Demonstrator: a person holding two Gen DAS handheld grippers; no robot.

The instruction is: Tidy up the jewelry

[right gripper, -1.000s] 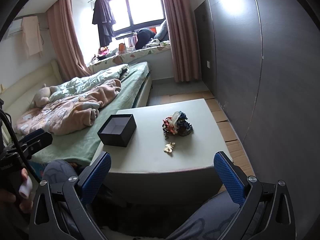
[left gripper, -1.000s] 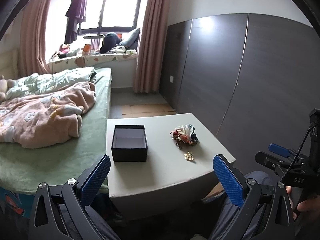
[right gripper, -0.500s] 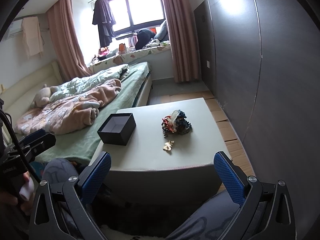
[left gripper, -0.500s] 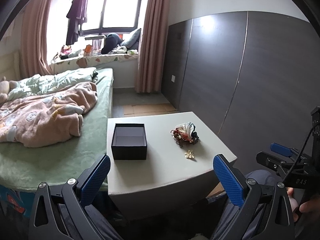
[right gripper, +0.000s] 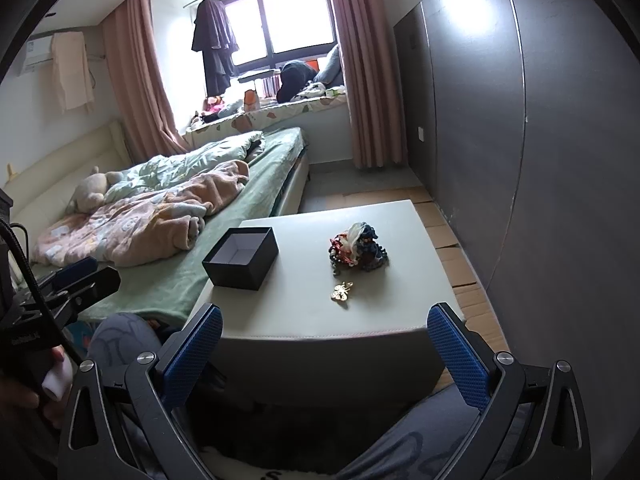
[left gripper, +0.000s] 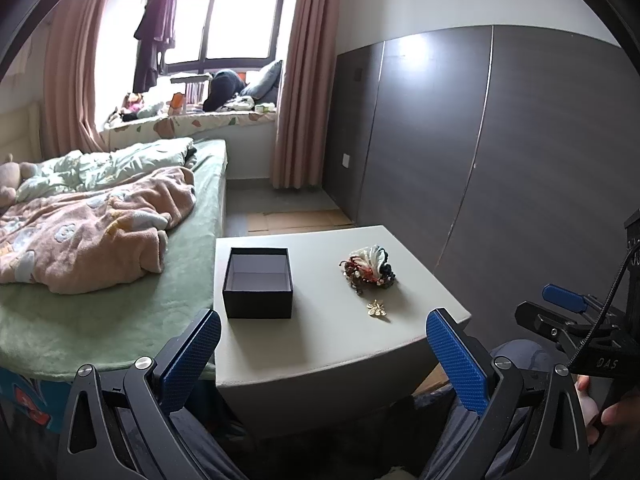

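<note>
Desk [left gripper: 320, 344]: pale grey, low, square top, set against the side of the bed [left gripper: 100, 312] and near the dark panelled wall [left gripper: 500, 152]. Box [left gripper: 258, 282]: black, lidless, pale lining, nothing visible inside; stands upright on the bed side of the desk, well apart from the jewellery. Pile of jewelry [left gripper: 368, 267]: a tangle of red, white and dark beaded strands and cords, lying on the wall side of the desk; individual pieces cannot be told apart. Gold brooch [left gripper: 377, 308]: small, butterfly-like, lying flat just in front of the pile, close to it but separate; in the right wrist view it shows at [right gripper: 342, 292] with the pile [right gripper: 356, 250] behind it and the box [right gripper: 241, 258] to its left. Left gripper [left gripper: 323, 354]: held short of the desk's near edge, jaws spread wide with nothing between them, blue fingertips [left gripper: 192, 354] clear of every item. Right gripper [right gripper: 325, 354]: likewise short of the near edge, jaws spread wide and bare. Bed: green sheet, pink blanket [left gripper: 84, 232] bunched on it. Window [left gripper: 224, 28]: bright, pink curtains [left gripper: 300, 76] either side, dark garment [left gripper: 154, 40] hanging before it.
</note>
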